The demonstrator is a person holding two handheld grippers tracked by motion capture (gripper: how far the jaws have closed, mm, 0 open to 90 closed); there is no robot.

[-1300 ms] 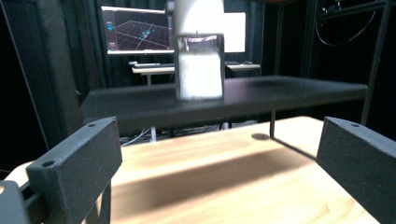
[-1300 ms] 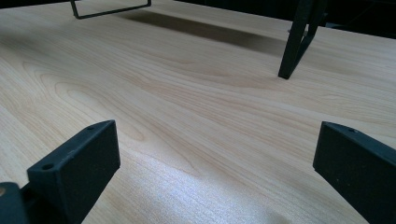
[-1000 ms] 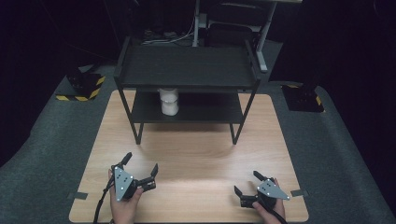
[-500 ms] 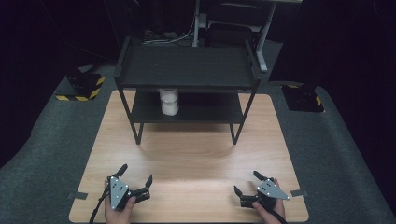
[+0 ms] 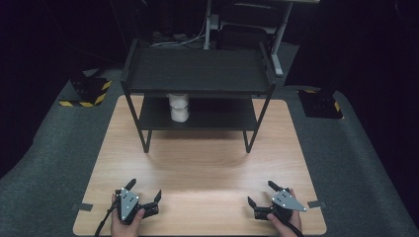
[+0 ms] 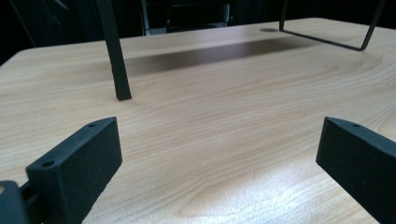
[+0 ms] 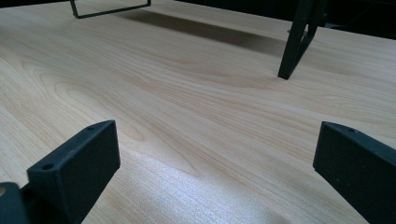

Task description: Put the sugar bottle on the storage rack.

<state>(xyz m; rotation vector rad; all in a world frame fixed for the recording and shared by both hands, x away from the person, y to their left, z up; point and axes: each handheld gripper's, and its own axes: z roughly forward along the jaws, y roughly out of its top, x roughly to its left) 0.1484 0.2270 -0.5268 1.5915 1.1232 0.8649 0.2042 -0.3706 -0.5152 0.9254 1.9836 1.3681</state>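
A: Status of left gripper (image 5: 145, 197), lower left of the high view: jaws spread wide, nothing between them, resting low over the table (image 5: 207, 163). Same for right gripper (image 5: 261, 197), lower right of the frame: jaws released, empty.

B: Location of the white jar (image 5: 179, 106)?

A: Upper centre of the high view, upright on the lower shelf of the black rack (image 5: 197, 69), toward its left end, tucked under the top shelf. Well apart from both grippers.

B: Confirmed in the gripper views?

A: Bare wood between both pairs of jaws. Rack leg (image 6: 116, 60) at upper left of the left gripper view; another leg (image 7: 294, 42) at upper right of the right gripper view.

B: Likely faults from here?

A: Probably three. First, collision with the top shelf: little headroom above the jar, so a high approach would strike the shelf edge. Second, tipping: off-centre contact from one jaw could push the jar over or back along the shelf. Third, fouling on the left front leg during a diagonal reach. Recommended: low, level entry, jaws kept wide until astride the jar.
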